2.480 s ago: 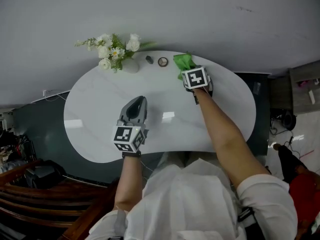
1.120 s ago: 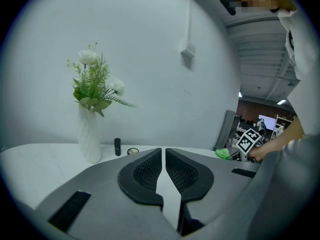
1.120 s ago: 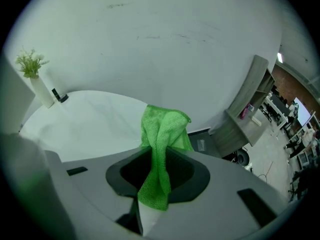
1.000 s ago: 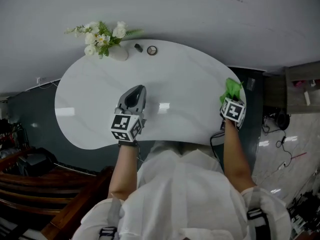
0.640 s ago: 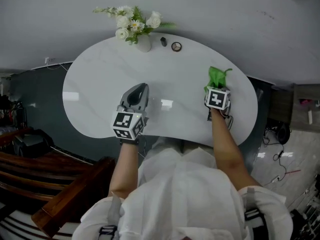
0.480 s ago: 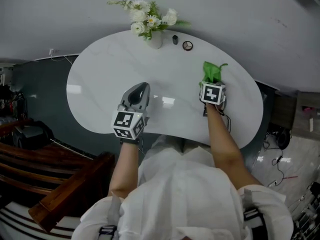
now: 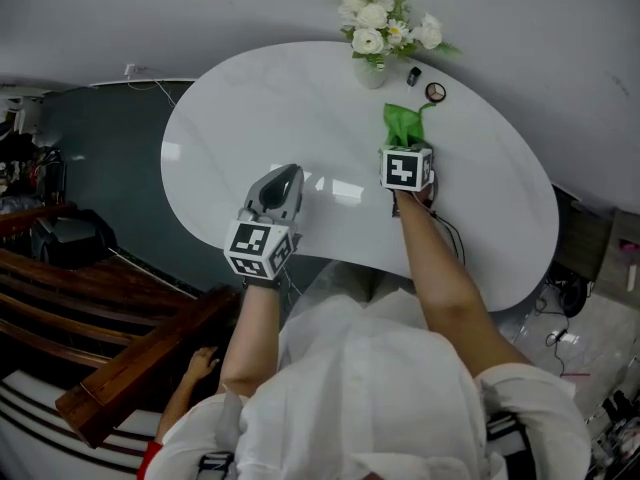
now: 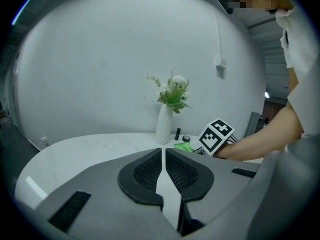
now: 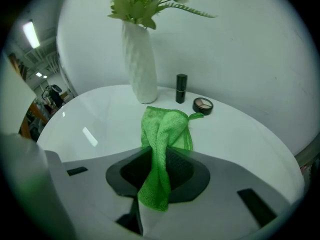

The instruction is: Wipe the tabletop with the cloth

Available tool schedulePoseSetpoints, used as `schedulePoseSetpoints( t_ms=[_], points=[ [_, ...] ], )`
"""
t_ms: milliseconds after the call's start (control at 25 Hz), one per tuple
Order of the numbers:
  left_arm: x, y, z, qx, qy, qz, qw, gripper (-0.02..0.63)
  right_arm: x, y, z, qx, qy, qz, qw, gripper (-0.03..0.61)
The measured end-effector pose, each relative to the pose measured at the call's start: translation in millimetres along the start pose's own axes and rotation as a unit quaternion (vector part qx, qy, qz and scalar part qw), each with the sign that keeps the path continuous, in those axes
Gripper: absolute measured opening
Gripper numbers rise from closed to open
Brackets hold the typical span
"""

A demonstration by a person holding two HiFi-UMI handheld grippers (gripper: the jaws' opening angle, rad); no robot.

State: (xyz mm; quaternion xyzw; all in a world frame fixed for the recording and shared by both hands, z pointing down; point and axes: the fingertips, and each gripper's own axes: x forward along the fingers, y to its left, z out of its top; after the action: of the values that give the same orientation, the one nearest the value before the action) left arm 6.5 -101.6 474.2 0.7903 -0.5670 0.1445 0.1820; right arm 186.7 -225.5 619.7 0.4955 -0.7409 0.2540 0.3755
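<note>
Cloth [image 9: 162, 134] clamped in my right hand-held gripper [image 9: 160, 171], on the tabletop [image 7: 250, 98].
Its free end lies spread on the white surface, near the vase [image 9: 140, 64], a dark tube [image 9: 181, 88] and a round compact [image 9: 203, 105]. My left hand-held gripper [image 8: 164, 171] has its jaws together on nothing, at the tabletop's edge nearest me.

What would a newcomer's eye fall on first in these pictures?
The bright green cloth stands out most: it is pinched in the right gripper and spreads forward over the glossy white kidney-shaped tabletop. Next comes the white ribbed vase of white flowers at the far edge, with a small black tube and a round compact beside it. The left gripper is shut and empty.
</note>
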Motion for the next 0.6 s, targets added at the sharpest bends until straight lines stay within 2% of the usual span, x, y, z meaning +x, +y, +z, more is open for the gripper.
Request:
schedulePoseSetpoints(
  t_ms=[280,440,600],
  points=[
    [-18,36,-7,0.006,0.009,0.007,0.9999,0.029,9,98,11,-0.069,-0.008,0.059,0.996,0.072],
    [-20,45,-7,0.012,0.011,0.004,0.9999,0.031,8,143,7,-0.116,-0.012,0.093,0.989,0.072],
    [-20,45,-6,0.018,0.013,-0.001,0.9998,0.029,0,184,-5,-0.146,-0.009,0.146,0.978,0.072]
  ],
)
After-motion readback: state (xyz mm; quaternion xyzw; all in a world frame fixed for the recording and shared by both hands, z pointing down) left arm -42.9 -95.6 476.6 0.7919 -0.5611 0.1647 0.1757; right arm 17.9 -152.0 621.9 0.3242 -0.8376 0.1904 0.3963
